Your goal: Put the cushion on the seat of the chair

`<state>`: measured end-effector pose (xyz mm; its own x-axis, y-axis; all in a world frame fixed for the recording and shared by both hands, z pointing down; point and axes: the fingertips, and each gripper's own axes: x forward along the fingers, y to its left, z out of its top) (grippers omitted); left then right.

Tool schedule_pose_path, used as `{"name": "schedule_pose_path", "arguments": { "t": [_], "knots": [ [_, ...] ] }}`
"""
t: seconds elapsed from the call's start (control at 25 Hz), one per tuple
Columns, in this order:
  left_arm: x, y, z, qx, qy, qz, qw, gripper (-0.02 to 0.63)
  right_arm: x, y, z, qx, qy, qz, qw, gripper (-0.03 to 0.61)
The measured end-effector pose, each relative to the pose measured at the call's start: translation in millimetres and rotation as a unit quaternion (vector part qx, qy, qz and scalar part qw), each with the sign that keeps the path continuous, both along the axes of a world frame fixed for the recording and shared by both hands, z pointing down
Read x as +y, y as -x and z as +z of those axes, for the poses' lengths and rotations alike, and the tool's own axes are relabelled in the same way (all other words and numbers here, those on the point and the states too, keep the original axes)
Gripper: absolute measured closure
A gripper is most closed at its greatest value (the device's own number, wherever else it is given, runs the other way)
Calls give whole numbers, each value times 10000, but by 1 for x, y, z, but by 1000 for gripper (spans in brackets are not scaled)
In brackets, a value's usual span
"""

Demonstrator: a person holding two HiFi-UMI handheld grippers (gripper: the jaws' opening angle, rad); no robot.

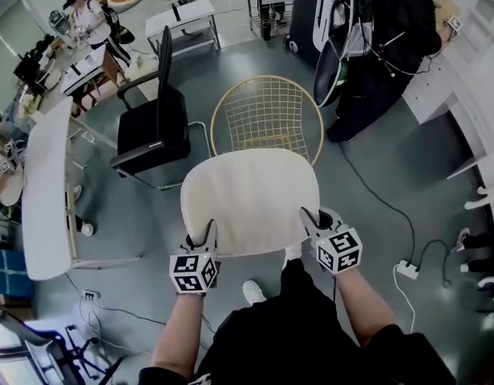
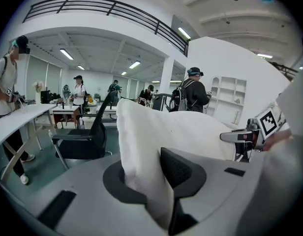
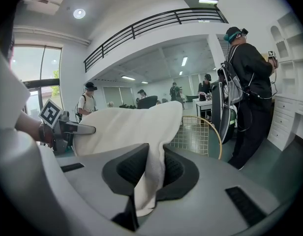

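A cream-white cushion [image 1: 251, 199] hangs flat in the air between my two grippers. Its far edge overlaps the near rim of the round gold wire chair [image 1: 267, 119]. My left gripper [image 1: 205, 239] is shut on the cushion's near left edge. My right gripper [image 1: 311, 219] is shut on its near right edge. In the left gripper view the cushion [image 2: 156, 132] is pinched between the jaws [image 2: 151, 176]. In the right gripper view the fabric [image 3: 127, 124] folds down between the jaws [image 3: 151, 171], and the wire chair [image 3: 198, 132] shows just beyond it.
A black office chair [image 1: 155, 123] stands left of the wire chair. A long white table [image 1: 46, 183] runs along the left. A person in black with a backpack [image 1: 383, 38] stands at the back right. A power strip [image 1: 407, 269] with its cable lies on the floor at the right.
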<state>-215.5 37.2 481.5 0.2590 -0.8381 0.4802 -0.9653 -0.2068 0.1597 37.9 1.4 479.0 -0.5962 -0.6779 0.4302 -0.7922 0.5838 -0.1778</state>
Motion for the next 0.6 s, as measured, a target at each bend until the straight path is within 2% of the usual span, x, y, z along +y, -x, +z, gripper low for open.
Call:
{"name": "schedule_pose_path", "arguments": {
  "t": [0.6],
  "knots": [
    [-128,-52,30,10,207,-156,9997,505,-140,-53,30,95,223,-151,9996,523]
  ]
}}
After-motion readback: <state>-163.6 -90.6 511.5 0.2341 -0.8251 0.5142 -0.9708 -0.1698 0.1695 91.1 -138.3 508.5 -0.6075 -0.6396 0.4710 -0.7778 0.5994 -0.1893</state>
